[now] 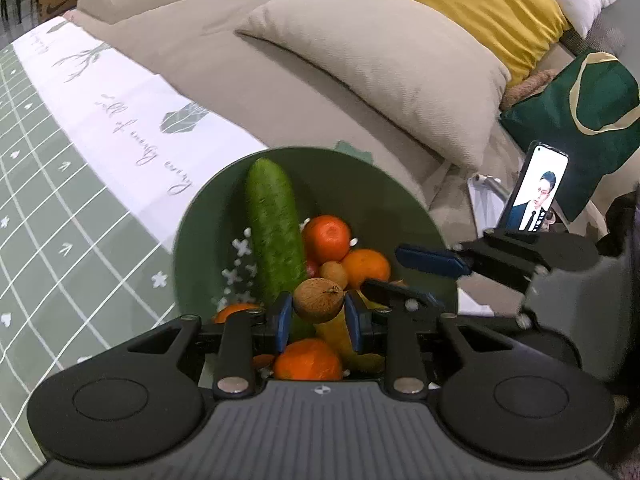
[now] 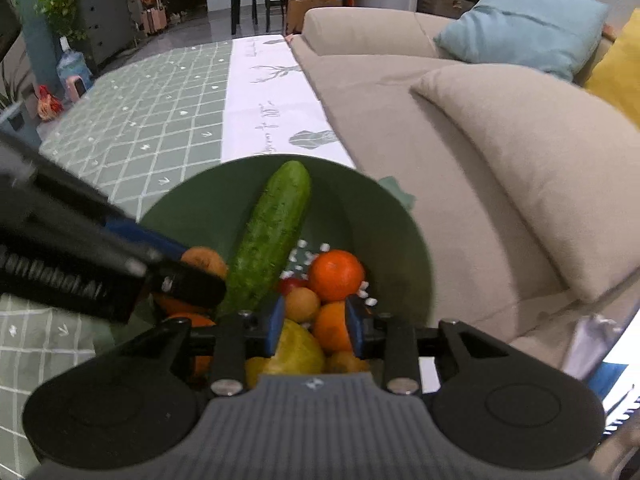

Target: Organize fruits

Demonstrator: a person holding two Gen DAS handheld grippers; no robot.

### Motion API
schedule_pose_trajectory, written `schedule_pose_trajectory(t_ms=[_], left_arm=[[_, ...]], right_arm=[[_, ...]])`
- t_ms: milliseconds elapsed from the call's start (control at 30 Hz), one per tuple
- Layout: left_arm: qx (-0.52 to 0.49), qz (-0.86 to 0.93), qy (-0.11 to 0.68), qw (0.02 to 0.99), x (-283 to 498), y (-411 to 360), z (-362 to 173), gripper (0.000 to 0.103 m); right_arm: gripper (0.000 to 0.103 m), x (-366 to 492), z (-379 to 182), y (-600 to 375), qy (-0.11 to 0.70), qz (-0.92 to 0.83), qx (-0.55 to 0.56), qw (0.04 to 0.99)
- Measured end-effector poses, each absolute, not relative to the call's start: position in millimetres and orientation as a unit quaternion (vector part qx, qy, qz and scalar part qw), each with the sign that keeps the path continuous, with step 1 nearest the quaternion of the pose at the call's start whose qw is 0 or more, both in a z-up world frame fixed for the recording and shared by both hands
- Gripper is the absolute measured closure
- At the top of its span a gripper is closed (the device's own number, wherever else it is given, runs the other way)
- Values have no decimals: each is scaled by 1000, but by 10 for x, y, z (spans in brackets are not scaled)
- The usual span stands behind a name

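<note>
Left gripper (image 1: 319, 312) over the green bowl (image 1: 384, 200), fingers (image 1: 283, 316) clenched on a small brown round fruit (image 1: 319, 299), blue pads touching it on both sides. Fruit sits above the pile, not resting on it as far as I can tell.

Right gripper (image 2: 315, 330) also over the bowl (image 2: 384, 216), pointing down into the fruit. Its fingers (image 2: 275, 326) stand a narrow gap apart; a yellow-green fruit (image 2: 298, 350) and an orange (image 2: 330, 326) show in the gap, below the tips. Pads don't look pressed on either, so I read it as released, nothing grasped.

Bowl contents:
- cucumber (image 1: 272, 228) lying lengthwise, tip toward the far rim
- tangerine (image 1: 326, 239) just right of the cucumber, another orange (image 1: 366, 268) touching it
- small tan fruit (image 1: 335, 274) between those two, something red (image 1: 312, 269) beside it
- banana (image 1: 340, 336) under the held fruit
- more oranges (image 1: 308, 360) at the near side, partly hidden by the gripper body

Bowl is on a tabletop with a green grid cloth (image 1: 52, 208) and a white runner (image 1: 132, 120), right against a beige sofa (image 1: 240, 60) with cushions (image 1: 380, 68). In the left view the right gripper (image 1: 432, 261) reaches in from the right with a phone (image 1: 536, 188) mounted on it. In the right view the left gripper (image 2: 180, 268) comes in from the left, blurred, over the bowl's near-left edge.
</note>
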State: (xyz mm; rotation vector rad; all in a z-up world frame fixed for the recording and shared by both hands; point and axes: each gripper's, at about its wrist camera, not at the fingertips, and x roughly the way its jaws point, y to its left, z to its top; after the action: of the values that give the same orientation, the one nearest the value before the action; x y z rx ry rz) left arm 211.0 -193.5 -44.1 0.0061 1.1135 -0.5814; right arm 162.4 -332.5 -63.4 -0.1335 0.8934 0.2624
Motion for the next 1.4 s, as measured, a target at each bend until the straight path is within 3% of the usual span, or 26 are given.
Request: schedule_pose_trajectory(t_ms=[433, 600, 1000, 1267, 1400], left_arm=[[3, -263, 547, 795, 2270, -2307, -677, 72], [-11, -253, 556, 791, 2297, -2259, -700, 54], [4, -227, 482, 847, 1956, -1711, -37, 50], [26, -188, 411, 892, 1427, -1156, 488, 45], [34, -167, 381, 909, 1130, -906, 626, 43]], right_arm=[[73, 1460, -630, -3444, 427, 123, -72, 893], [73, 1481, -630, -3424, 428, 123, -71, 892], [73, 1344, -256, -3238, 412, 115, -71, 901], [47, 1045, 307, -2923, 368, 102, -38, 923], [40, 816, 541, -2702, 340, 91, -21, 936]])
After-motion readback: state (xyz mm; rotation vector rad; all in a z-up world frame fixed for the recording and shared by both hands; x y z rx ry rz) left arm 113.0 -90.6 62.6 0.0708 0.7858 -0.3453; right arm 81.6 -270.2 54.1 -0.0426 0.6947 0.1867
